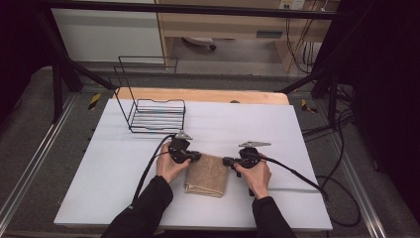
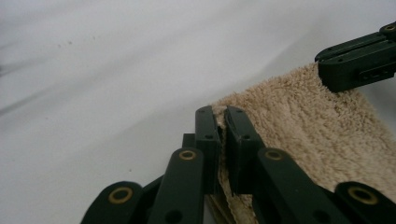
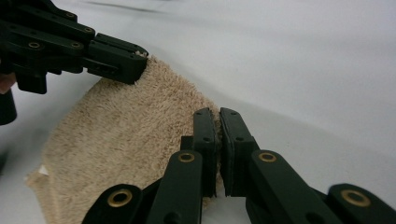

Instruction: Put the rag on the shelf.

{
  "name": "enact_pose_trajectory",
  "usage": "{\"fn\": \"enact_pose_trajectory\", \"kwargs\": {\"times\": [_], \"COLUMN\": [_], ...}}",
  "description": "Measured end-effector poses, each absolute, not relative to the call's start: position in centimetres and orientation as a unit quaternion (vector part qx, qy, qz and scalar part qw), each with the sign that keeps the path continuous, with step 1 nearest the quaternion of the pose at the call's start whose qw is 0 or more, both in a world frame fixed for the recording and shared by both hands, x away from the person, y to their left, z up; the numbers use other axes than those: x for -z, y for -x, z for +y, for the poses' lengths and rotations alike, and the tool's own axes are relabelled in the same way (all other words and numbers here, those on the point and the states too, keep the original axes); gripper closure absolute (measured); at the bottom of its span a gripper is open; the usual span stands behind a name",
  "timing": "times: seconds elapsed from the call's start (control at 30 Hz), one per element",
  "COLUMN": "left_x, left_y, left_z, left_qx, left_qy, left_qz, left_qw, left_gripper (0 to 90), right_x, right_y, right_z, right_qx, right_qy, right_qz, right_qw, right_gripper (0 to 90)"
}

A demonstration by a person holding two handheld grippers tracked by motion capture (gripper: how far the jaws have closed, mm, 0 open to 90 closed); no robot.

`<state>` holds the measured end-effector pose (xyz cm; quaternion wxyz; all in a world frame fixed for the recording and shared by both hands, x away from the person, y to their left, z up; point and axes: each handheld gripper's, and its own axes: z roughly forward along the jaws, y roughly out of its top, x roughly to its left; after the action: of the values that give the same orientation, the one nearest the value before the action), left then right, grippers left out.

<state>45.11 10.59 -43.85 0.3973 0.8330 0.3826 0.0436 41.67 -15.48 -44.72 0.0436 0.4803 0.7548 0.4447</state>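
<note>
Two grippers holding a folded towel (image 1: 207, 175).
Left gripper (image 1: 197, 156) pinches the towel's far left corner; right gripper (image 1: 227, 161) pinches its far right corner.

From the high view I look forward and down over the white table sheet (image 1: 124, 163), well above it. My left gripper view rides low, close behind its own black jaws, facing across the folded beige terry towel (image 2: 303, 121). My right gripper view sits equally close, facing the opposite way. All 3 views share that towel; each gripper view also catches the other gripper.
</note>
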Motion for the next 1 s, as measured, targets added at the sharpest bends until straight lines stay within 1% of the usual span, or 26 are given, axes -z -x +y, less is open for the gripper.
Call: {"fn": "enact_pose_trajectory", "kwargs": {"times": [0.3,0.6,0.83,1.0], "left_x": [41.8,40.5,39.3,38.7], "left_y": [-43.7,-42.3,-41.4,-41.0], "left_z": [11.4,12.5,13.1,13.3], "left_qx": [-0.055,-0.069,-0.090,-0.104], "left_qy": [-0.820,-0.808,-0.798,-0.789], "left_qz": [0.368,0.360,0.348,0.345], "left_qw": [0.434,0.462,0.483,0.497], "left_gripper": [84.2,84.2,84.3,84.3], "right_x": [43.2,41.0,39.6,38.9], "right_y": [-40.6,-39.8,-39.5,-39.4], "right_z": [-16.0,-15.6,-15.3,-15.1], "right_qx": [-0.484,-0.507,-0.519,-0.523], "right_qy": [-0.459,-0.421,-0.399,-0.392], "right_qz": [0.743,0.748,0.750,0.750], "right_qw": [0.047,0.071,0.094,0.101], "right_gripper": [86.3,86.4,86.5,86.6]}}
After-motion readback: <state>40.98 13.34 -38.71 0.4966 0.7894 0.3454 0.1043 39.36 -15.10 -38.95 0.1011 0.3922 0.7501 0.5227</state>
